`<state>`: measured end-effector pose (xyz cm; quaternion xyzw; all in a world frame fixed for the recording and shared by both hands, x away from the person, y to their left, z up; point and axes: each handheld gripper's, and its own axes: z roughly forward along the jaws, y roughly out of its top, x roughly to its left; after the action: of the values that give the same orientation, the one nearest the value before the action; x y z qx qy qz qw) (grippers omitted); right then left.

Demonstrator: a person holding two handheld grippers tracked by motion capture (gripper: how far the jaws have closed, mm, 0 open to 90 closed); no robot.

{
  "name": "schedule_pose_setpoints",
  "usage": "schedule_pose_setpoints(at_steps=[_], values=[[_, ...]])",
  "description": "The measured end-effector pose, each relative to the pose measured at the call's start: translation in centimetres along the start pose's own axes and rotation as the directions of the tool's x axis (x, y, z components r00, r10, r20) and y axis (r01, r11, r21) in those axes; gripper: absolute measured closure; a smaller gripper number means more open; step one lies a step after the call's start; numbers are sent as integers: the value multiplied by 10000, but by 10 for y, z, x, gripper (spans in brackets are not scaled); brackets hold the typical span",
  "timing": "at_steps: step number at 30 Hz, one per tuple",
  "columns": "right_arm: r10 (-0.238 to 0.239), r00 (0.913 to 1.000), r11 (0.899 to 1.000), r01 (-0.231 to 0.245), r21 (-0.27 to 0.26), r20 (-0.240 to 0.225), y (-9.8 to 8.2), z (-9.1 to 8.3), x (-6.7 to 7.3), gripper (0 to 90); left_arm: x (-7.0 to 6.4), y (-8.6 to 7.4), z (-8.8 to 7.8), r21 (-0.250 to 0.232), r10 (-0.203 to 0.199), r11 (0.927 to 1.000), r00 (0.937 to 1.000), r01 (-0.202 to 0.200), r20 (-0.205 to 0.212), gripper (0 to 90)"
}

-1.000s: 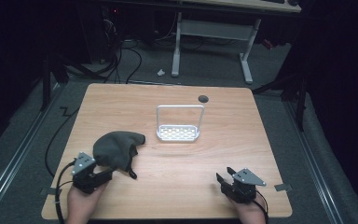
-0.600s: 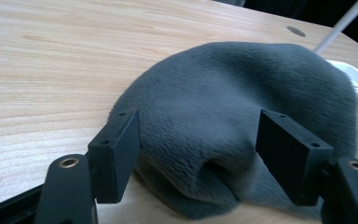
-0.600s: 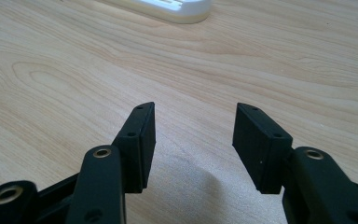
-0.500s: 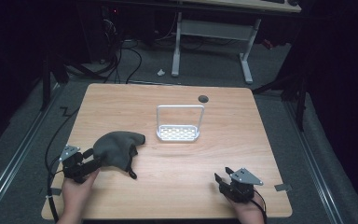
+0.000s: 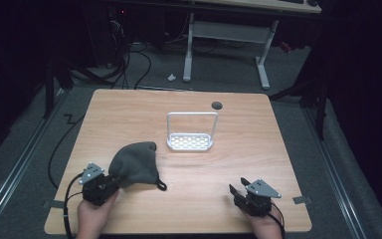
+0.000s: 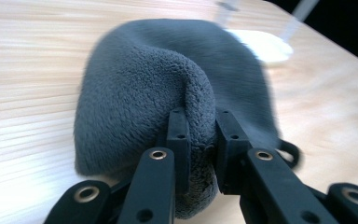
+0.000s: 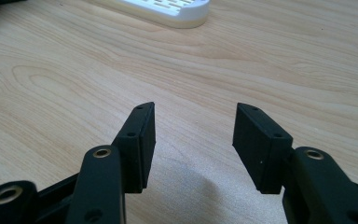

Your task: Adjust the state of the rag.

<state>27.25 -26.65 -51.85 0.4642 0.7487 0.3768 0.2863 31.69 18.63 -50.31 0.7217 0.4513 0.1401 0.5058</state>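
One broad light-wood table (image 5: 129, 107) takes up most of the high view, with dark carpeted floor (image 5: 343, 149) around it and the white metal legs of a second desk (image 5: 226, 35) well beyond its far edge. A small round dark grommet hole (image 5: 217, 105) sits near that far edge. Just nearer, about mid-table, stands a white perforated plastic tray with a tall wire hoop handle (image 5: 191, 141) — the only upright thing on the surface.

Toward the near left lies the grey fleece pouch with a black cord loop (image 5: 135, 162), slumped flat on the wood and well apart from the tray. Its loop (image 5: 160, 185) trails out on the side toward the table's middle. The left gripper (image 5: 113, 182) meets the pouch at its near edge; its jaws have just been closing, and in the left gripper view they pinch a raised fold of the fleece (image 6: 200, 116) between the pads (image 6: 179, 140).

The right gripper (image 5: 237, 189) rests low near the front right corner, well apart from pouch and tray. Its jaws stand apart with bare wood between them, and the tray's corner (image 7: 168, 11) shows far ahead.

Between the two grippers the front half of the table is bare wood — room enough on all sides of the pouch except where the tray stands beyond it. Both hands sit close to the near edge.
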Motion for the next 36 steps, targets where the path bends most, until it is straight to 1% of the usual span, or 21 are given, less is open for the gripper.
schedule_pose_setpoints(at_steps=[3,7,9,10,11,12,16,18,19,20,21,22,23,24,25,28,29,30,32,35,36], values=[[-100,9999,9999,99,-38,-30,1,0,2,491,-27,-3,10,205,471,9986,9966,-486,679,786],[-243,9996,9997,242,-65,-152,3,0,9,490,-62,-8,28,418,991,9935,9847,-1061,1437,782],[-328,9992,9994,325,-99,-245,4,1,13,490,-77,-11,38,483,1116,9914,9793,-1212,1686,780],[-328,9992,9994,325,-99,-245,4,1,13,490,-77,-11,38,483,1116,9914,9793,-1212,1686,778],[-469,9983,9989,465,-114,-358,6,2,19,490,-89,-15,48,539,1269,9887,9729,-1397,1931,776],[-546,9976,9984,540,-144,-422,7,2,22,490,-95,-16,52,557,1361,9871,9700,-1501,2014,775],[-874,9939,9961,865,-164,-668,9,3,35,490,-105,-19,59,571,1519,9837,9572,-1708,2462,739],[-1021,9912,9947,1009,-185,-841,11,5,42,490,-106,-19,57,540,1498,9840,9525,-1698,2651,690],[-1021,9912,9947,1009,-185,-841,11,5,42,490,-106,-19,57,540,1498,9840,9525,-1698,2651,653],[-1041,9901,9945,1027,-195,-939,12,5,46,490,-105,-17,54,493,1477,9845,9479,-1681,2822,653],[-1141,9868,9935,1128,-181,-1149,14,7,53,492,-105,-17,51,449,1523,9840,9456,-1722,2875,585],[-1133,9846,9936,1121,-163,-1329,16,8,58,494,-106,-16,47,369,1627,9829,9443,-1805,2861,562],[-1141,9823,9935,1126,-185,-1489,17,10,63,492,-104,-13,36,194,1682,9832,9424,-1815,2891,550],[-1141,9823,9935,1126,-185,-1489,17,10,63,492,-104,-13,36,194,1682,9832,9424,-1815,2891,541],[-1329,9763,9911,1310,-219,-1707,20,13,74,485,-101,-10,24,-66,1600,9863,9445,-1651,2870,535],[-1507,9681,9886,1470,-331,-2001,27,20,90,476,-94,-7,13,-315,1427,9897,9487,-1395,2820,532],[-1507,9681,9886,1470,-331,-2001,27,20,90,476,-90,-5,8,-461,1379,9904,9525,-1303,2713,532],[-1464,9582,9892,1408,-402,-2458,34,24,101,461,-81,-3,2,-654,1345,9903,9639,-1226,2296,534],[-1519,9454,9881,1386,-661,-2883,40,24,113,457,-68,-3,3,-596,1103,9931,9759,-1008,1883,549],[-1663,9304,9849,1402,-1020,-3265,48,25,131,460,-53,-8,11,-242,1157,9932,9859,-1136,1207,589],[-1690,9284,9842,1412,-1067,-3309,50,26,135,469,-50,-9,14,-119,1128,9936,9878,-1121,1078,604]])
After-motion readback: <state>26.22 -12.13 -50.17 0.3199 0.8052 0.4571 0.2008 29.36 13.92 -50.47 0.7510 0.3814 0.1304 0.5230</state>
